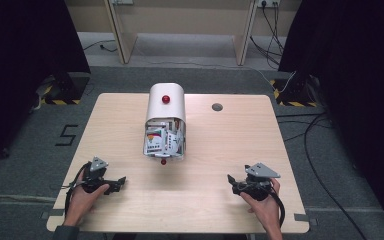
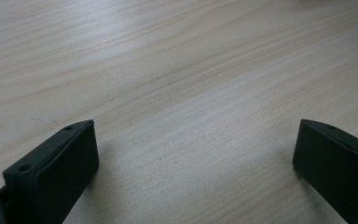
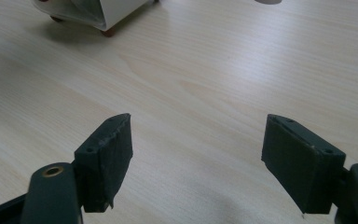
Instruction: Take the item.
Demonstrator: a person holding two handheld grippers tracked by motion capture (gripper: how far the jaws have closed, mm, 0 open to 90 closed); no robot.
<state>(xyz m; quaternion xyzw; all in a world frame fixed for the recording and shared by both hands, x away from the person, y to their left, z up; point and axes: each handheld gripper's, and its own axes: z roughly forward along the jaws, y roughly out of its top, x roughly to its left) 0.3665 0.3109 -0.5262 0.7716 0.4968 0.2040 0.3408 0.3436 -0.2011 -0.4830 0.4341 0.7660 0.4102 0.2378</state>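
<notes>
A white box with a rounded lid (image 1: 165, 120) stands at the middle of the wooden table (image 1: 220, 150); a red knob (image 1: 166, 99) sits on its top. Its front is open toward me and shows several colourful packets (image 1: 162, 140). A small red foot (image 1: 163, 161) pokes out below its front edge. My left gripper (image 1: 120, 183) rests near the table's front left, jaws wide apart over bare wood (image 2: 191, 121). My right gripper (image 1: 231, 181) hangs at the front right, open with nothing between its jaws; the box's corner (image 3: 107, 14) lies far ahead of it.
A grey round cable port (image 1: 217, 106) sits in the table at the back right. Dark curtains flank both sides. Cables (image 1: 315, 150) run over the floor on the right. A wooden desk frame (image 1: 180, 30) stands beyond the table.
</notes>
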